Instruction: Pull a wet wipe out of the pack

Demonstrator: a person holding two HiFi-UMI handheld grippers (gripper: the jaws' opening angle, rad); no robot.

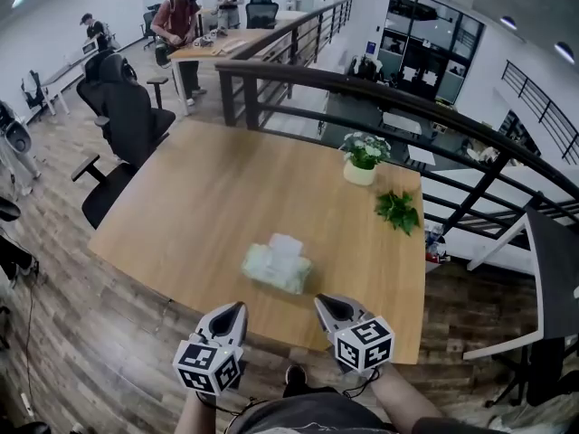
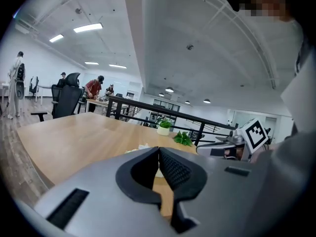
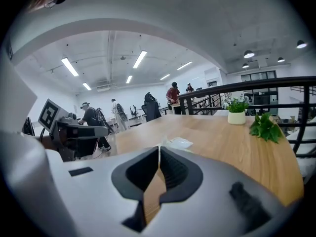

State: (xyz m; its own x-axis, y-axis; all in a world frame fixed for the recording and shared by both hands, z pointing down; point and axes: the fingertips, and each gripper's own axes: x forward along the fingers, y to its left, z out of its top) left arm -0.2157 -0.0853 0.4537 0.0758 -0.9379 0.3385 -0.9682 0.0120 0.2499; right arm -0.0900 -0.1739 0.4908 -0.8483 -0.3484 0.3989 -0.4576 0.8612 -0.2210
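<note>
A pale green wet wipe pack (image 1: 277, 266) lies on the wooden table (image 1: 208, 197) near its front edge, with a white wipe (image 1: 285, 245) sticking up from its top. My left gripper (image 1: 237, 308) is shut and empty, just short of the table's front edge, below and left of the pack. Beside it my right gripper (image 1: 321, 302) is shut and empty too, below and right of the pack. In the right gripper view the pack (image 3: 179, 142) lies flat just beyond the jaw tips (image 3: 159, 147). The left gripper's jaw tips (image 2: 158, 148) hide most of the pack (image 2: 140, 147).
A white pot with a flowering plant (image 1: 363, 158) and a loose green sprig (image 1: 397, 210) sit at the table's far right. A black office chair (image 1: 122, 125) stands at the left side. A dark railing (image 1: 380, 98) runs behind the table. People work at a far table (image 1: 204, 45).
</note>
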